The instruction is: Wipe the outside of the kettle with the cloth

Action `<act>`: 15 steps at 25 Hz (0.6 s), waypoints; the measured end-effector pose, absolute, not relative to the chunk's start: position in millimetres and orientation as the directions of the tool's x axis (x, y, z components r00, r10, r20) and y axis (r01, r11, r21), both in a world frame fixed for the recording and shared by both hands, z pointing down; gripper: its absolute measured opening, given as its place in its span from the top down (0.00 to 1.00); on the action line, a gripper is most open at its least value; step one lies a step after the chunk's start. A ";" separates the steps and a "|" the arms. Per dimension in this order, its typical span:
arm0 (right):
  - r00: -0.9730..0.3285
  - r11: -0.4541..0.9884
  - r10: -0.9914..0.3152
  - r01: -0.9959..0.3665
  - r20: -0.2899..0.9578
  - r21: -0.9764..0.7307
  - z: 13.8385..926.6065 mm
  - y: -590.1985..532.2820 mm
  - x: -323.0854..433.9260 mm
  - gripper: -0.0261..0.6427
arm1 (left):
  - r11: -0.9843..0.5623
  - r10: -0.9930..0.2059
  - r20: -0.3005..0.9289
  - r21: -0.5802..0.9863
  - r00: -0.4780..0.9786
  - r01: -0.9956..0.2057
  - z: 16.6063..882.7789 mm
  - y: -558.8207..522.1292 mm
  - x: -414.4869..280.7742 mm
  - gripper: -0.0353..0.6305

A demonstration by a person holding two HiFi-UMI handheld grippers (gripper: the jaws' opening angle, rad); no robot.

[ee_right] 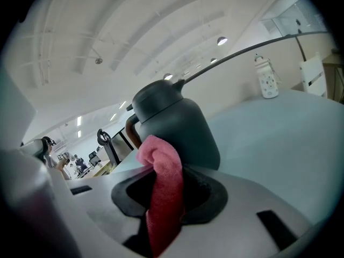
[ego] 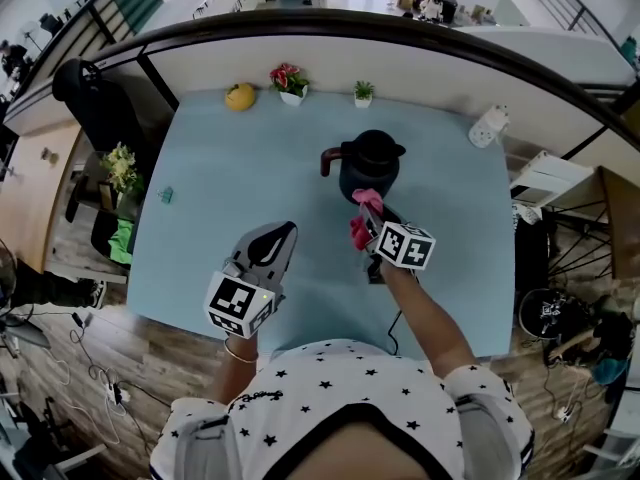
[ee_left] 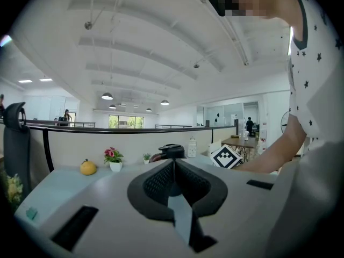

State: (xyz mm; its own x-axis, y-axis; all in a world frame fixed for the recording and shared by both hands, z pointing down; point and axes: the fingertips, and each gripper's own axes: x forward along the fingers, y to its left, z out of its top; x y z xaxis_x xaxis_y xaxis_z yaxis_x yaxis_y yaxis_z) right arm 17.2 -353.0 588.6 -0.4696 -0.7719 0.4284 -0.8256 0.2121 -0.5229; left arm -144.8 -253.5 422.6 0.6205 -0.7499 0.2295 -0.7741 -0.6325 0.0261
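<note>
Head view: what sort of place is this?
Probably an open-plan office, perhaps on an upper level. A pale blue table stands against a low partition topped by a dark rail. A black office chair sits at its left. Another desk and ceiling lamps show beyond.

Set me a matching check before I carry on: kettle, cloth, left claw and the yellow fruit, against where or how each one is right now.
1. kettle
2. cloth
3. left claw
4. yellow fruit

A. shut, holding nothing
B. at the far edge of the table, left of the flower pot
C. pinched in the right claw
D. mid-table, just beyond the right claw

Pairs: 1-D, 2-C, 3-A, 4-B
</note>
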 end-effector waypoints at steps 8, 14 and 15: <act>-0.424 0.163 -0.795 -0.838 0.434 -0.521 591.8 -362.0 52.5 0.80 | -0.635 -0.747 0.240 0.020 0.620 -0.772 422.3 -254.8 -136.3 0.90; -0.381 0.118 -0.810 -0.851 0.447 -0.511 596.2 -369.7 73.6 0.80 | -0.631 -0.748 0.250 0.017 0.615 -0.775 424.2 -257.3 -135.2 0.90; -0.369 0.104 -0.813 -0.853 0.450 -0.511 596.7 -371.1 77.7 0.80 | -0.632 -0.748 0.252 0.017 0.615 -0.775 424.5 -257.9 -135.0 0.90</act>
State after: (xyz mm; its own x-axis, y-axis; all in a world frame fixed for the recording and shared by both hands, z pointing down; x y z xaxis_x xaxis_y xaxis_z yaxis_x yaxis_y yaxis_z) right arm 77.7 -371.1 596.7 -0.3690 -0.8135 0.4495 -0.8531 0.1045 -0.5112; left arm -135.0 -257.9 424.5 0.6145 -0.7475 0.2521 -0.7752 -0.6315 0.0170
